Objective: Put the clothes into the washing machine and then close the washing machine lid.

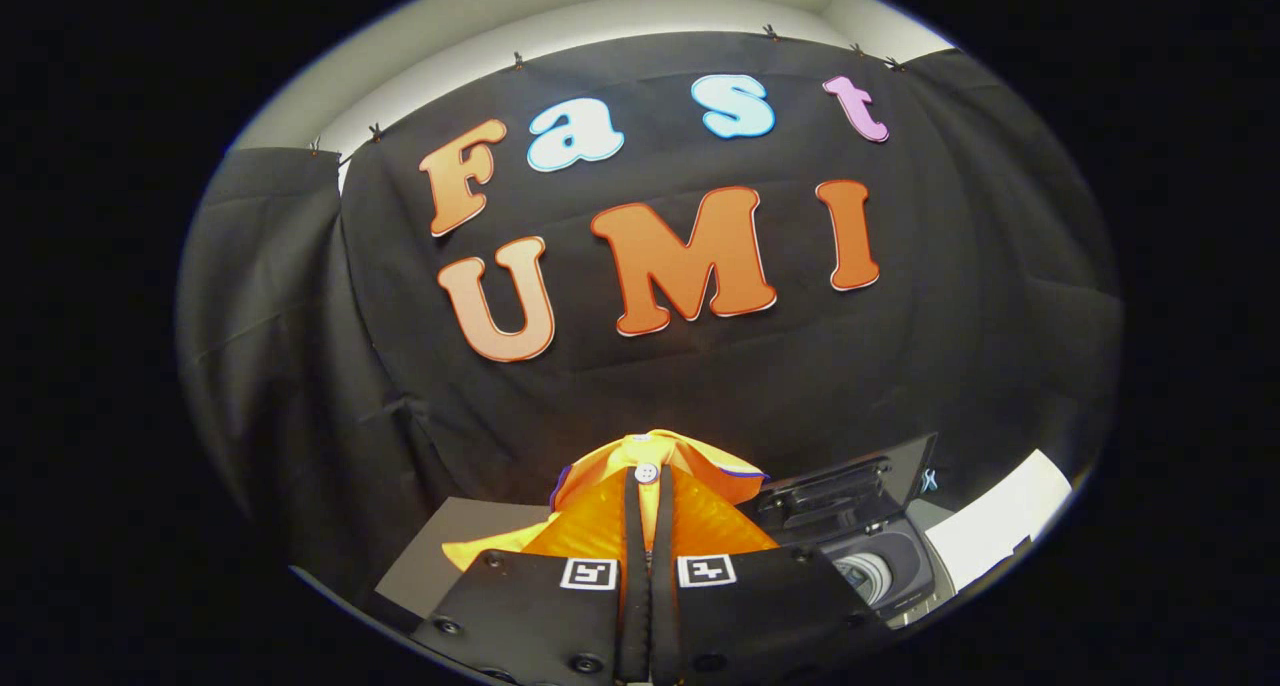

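Gripper (648,486): your fingers are pressed together, pinching the orange garment (690,526).
Garment: bunched around the fingertips, lifted clear of the table (450,546).
Washing machine (880,566): just right of your fingers, lid (850,486) raised, drum showing.

Garment (655,471) between tongs (648,496), washer (880,556) right.

Black cloth wall (400,366) clipped at top, pale wall (560,21) above, grey tabletop (440,551) below.
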Demonstrator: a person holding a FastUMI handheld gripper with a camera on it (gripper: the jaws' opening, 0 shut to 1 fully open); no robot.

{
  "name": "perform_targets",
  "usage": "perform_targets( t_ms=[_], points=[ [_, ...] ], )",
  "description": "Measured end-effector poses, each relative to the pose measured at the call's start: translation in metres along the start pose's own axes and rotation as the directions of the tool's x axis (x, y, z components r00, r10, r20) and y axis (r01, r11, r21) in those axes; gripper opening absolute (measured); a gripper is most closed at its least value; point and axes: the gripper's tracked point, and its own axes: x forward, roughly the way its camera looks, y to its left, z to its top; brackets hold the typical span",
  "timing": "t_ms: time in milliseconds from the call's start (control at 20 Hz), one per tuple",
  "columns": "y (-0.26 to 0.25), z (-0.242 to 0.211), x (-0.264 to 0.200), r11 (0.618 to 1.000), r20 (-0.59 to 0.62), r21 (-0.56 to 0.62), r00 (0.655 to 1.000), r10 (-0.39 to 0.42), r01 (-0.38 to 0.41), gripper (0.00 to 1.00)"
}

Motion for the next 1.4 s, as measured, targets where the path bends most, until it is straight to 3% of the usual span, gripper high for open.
perform_targets(
  t_ms=[550, 1100, 1400],
  points=[
    [-0.117, 0.060, -0.015, 0.999, 0.052, -0.026, 0.998, 0.046, -0.045, 0.08],
    [-0.170, 0.042, 0.019, 0.990, -0.012, -0.089, 0.994, 0.105, -0.105, 0.08],
    [-0.202, 0.043, 0.023, 0.993, -0.002, -0.096, 0.997, 0.075, -0.074, 0.08]
  ],
)
